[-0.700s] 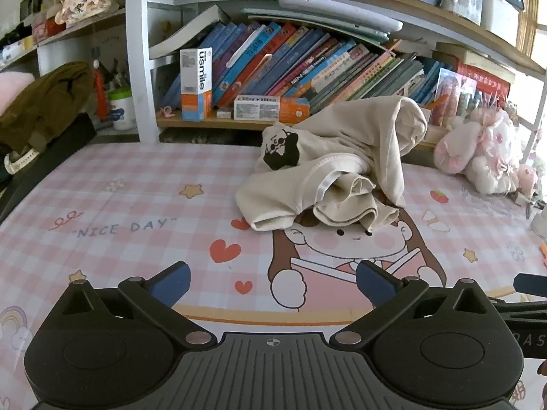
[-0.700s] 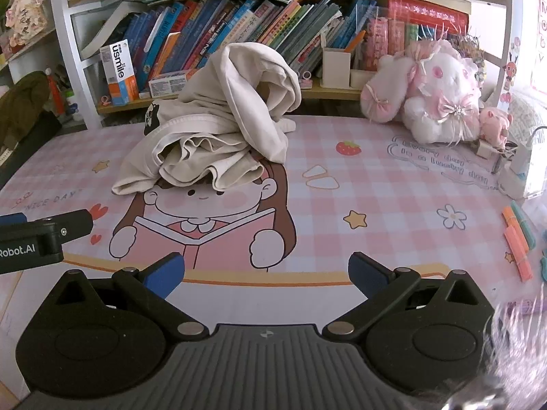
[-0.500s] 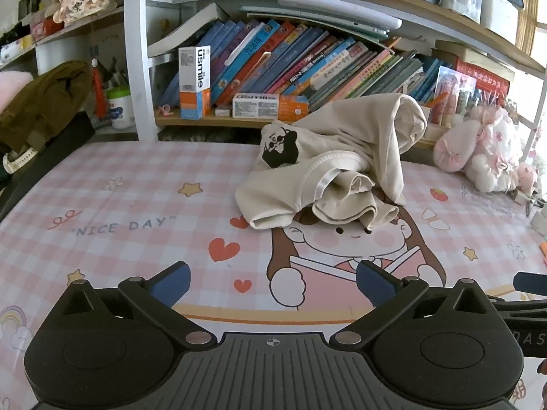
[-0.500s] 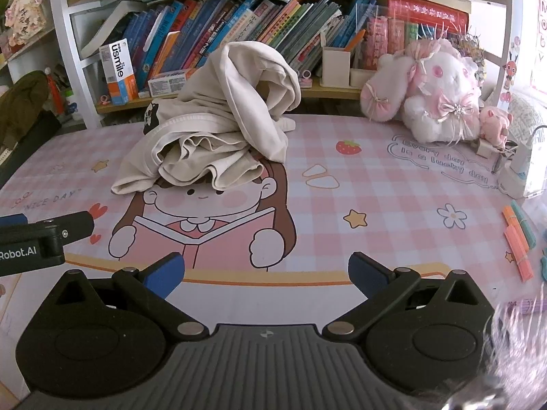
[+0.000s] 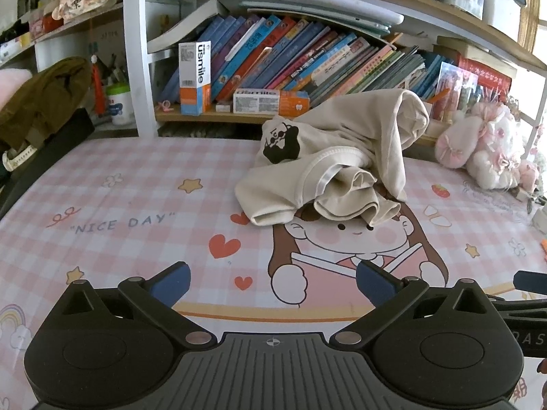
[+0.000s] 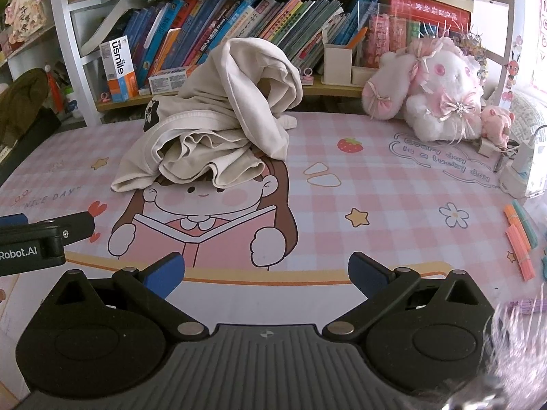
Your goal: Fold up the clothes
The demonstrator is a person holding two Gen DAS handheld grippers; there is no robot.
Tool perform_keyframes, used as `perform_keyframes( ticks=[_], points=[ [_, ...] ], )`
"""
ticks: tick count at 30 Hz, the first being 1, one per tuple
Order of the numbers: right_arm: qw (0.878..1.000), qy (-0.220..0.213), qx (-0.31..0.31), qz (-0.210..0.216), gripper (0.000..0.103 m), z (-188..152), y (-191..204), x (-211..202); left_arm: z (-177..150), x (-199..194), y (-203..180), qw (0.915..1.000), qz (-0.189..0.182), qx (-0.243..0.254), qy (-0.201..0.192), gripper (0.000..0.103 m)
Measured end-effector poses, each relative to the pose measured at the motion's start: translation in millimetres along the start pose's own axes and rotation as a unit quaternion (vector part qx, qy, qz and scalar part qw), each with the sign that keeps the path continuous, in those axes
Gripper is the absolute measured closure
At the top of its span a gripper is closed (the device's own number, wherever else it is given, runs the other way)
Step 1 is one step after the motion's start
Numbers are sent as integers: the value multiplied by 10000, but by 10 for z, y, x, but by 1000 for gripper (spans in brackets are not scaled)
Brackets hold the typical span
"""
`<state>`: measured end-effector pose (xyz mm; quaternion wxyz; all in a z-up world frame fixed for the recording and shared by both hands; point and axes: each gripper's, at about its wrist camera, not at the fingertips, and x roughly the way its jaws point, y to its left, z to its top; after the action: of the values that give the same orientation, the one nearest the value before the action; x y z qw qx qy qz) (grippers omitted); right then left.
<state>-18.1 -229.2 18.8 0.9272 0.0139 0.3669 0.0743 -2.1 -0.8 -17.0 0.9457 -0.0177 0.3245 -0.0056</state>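
A cream garment (image 5: 328, 167) with a black cartoon patch lies crumpled in a heap at the back of the pink checked desk mat (image 5: 130, 212), one part peaked up against the shelf. The same cream garment (image 6: 218, 130) fills the upper middle of the right wrist view. My left gripper (image 5: 273, 282) hovers over the mat's front edge, open, nothing between its blue pads. My right gripper (image 6: 266, 270) is also open and empty, well short of the garment. The left gripper's body (image 6: 37, 239) pokes in at the right wrist view's left edge.
A bookshelf (image 5: 307, 61) full of books runs along the back. A pink plush toy (image 6: 434, 102) sits at the back right. Coloured pens (image 6: 519, 239) and small desk items lie at the right edge. A brown bag (image 5: 37, 102) rests at the left.
Both views have barely shifted; the garment sits very slightly lower in the left wrist view. Both grippers stay open and the garment has not moved.
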Motion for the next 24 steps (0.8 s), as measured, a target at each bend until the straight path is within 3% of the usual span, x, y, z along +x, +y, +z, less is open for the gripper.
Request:
perform_keyframes(
  ticks=[24],
  points=[
    [10000, 18, 30, 0, 0, -7, 4, 7, 80, -25, 11, 10000, -45, 21, 71, 0]
  ],
)
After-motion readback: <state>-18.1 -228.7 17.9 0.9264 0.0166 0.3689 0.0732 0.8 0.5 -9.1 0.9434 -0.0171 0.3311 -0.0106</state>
